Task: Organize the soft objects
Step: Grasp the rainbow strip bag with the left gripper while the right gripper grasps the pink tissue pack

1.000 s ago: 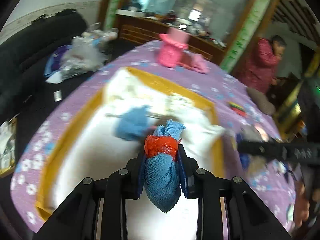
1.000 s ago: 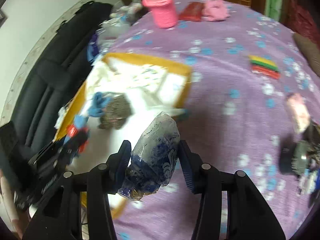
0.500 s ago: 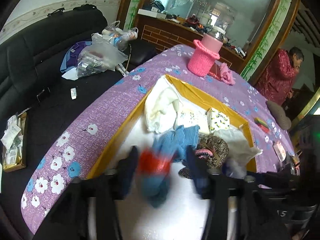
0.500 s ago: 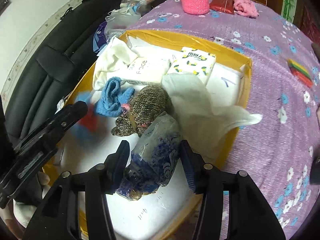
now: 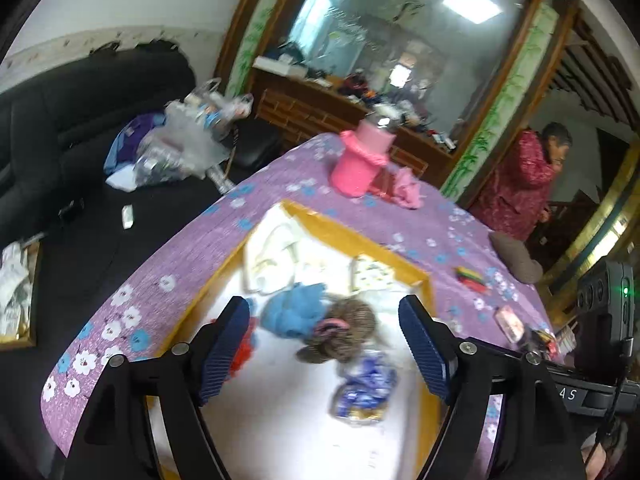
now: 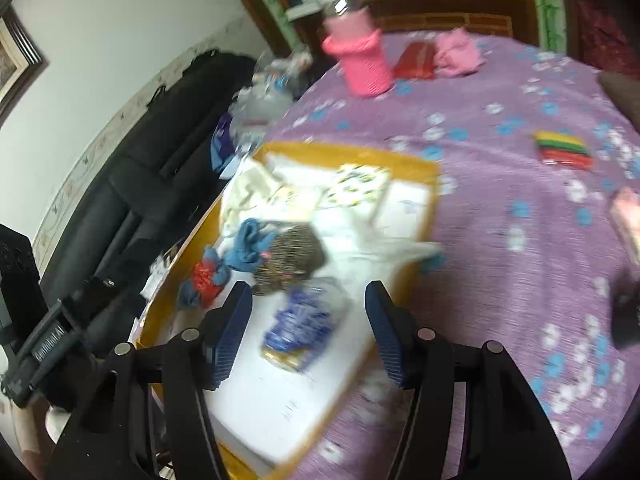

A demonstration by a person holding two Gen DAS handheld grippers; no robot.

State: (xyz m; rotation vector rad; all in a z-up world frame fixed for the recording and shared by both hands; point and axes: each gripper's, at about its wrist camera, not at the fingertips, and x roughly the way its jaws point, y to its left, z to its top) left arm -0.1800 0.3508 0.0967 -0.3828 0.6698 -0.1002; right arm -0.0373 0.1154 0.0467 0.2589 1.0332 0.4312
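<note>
A yellow-rimmed tray [image 5: 352, 236] [image 6: 344, 150] with a white floor lies on the purple flowered cloth. In it lie a blue-and-red cloth bundle [image 6: 206, 276] [image 5: 242, 354], a blue knitted piece [image 5: 294, 310] [image 6: 248, 246], a brown knitted hat [image 5: 346, 330] [image 6: 294, 256], a clear bag with blue print [image 5: 366, 386] [image 6: 304, 322], white cloths and tissue packs. My left gripper [image 5: 326, 346] is open and empty above the tray. My right gripper [image 6: 308, 328] is open and empty above the blue-print bag.
A pink knitted bottle cover [image 5: 362, 162] [image 6: 360, 60], a pink cloth [image 6: 458, 54] and a red pouch [image 6: 416, 60] stand at the table's far side. A striped coloured stack [image 6: 564, 150] lies right of the tray. A black sofa [image 5: 80, 128] stands left; a person in red [image 5: 528, 184] stands behind.
My left gripper let go of the blue-and-red bundle into the tray and drew back. My right gripper let go of the blue-print bag into the tray. Both now stand open.
</note>
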